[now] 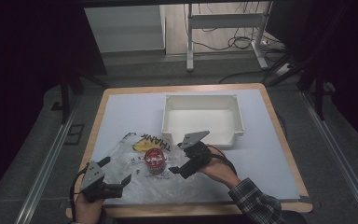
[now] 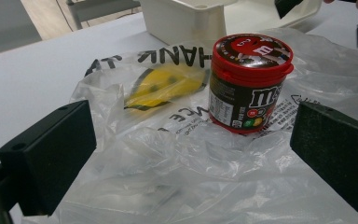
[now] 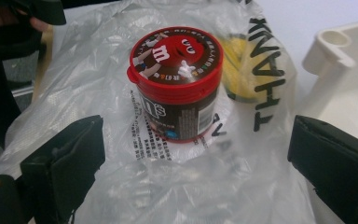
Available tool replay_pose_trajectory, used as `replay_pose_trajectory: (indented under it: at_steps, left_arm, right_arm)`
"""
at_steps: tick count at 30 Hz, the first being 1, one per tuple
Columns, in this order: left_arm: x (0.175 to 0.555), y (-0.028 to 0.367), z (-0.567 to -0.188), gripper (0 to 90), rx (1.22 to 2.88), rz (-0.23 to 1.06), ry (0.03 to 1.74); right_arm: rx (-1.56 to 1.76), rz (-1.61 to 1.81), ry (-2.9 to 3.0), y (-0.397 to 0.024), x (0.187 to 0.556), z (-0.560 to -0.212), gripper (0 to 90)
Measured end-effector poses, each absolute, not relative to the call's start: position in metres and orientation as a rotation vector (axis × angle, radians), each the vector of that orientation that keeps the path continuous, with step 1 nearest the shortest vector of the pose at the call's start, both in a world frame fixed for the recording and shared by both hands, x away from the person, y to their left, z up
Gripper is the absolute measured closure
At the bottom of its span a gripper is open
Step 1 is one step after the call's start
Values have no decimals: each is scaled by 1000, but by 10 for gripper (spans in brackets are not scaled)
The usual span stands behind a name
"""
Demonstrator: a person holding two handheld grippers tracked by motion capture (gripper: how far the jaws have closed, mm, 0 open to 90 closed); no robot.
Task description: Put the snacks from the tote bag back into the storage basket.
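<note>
Starting at the left of the high view, we see the left gripper (image 1: pixel 116 171) low over the near edge of the worktop (image 1: pixel 270 154), a white board with a wooden rim. Its jaws are spread wide and have hold of nothing; they hover above the near-left part of a crinkled clear plastic bag printed with black "THANK" lettering (image 1: pixel 135 179), which lies flat on the worktop. In the left gripper view the two black jaws frame the bag (image 2: pixel 168 177) with open space between them.

Moving right, we find a small round candy tub with a red lid and dark brown label (image 1: pixel 154 161) standing upright on the bag, its long axis vertical and the lid facing up. In the left gripper view the tub (image 2: pixel 249 84) stands ahead of the jaws, apart from both. Just beyond it, under the plastic, lies a yellow item (image 1: pixel 142 146) we cannot identify.

Further right, the right gripper (image 1: pixel 177 157) sits just beside the tub, jaws wide apart and empty, pointing toward it. In the right gripper view the tub (image 3: pixel 177 84) stands between and beyond the jaws, touching neither.

Behind the right gripper, an empty white rectangular plastic tray (image 1: pixel 235 116) rests on the worktop.
</note>
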State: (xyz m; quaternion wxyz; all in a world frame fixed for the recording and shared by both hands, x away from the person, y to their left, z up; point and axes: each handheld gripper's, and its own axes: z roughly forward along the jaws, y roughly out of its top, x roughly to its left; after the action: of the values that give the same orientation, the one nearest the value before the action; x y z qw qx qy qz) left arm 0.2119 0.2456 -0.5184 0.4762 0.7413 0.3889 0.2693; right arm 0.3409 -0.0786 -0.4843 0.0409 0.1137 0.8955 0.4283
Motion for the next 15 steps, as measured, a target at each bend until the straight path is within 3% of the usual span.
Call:
replay_pose_trajectory:
  at_steps: [15]
  left_arm:
    - [212, 246, -518, 1, 1812, 657, 950]
  right_arm:
    - [273, 1124, 2866, -36, 349, -492, 44]
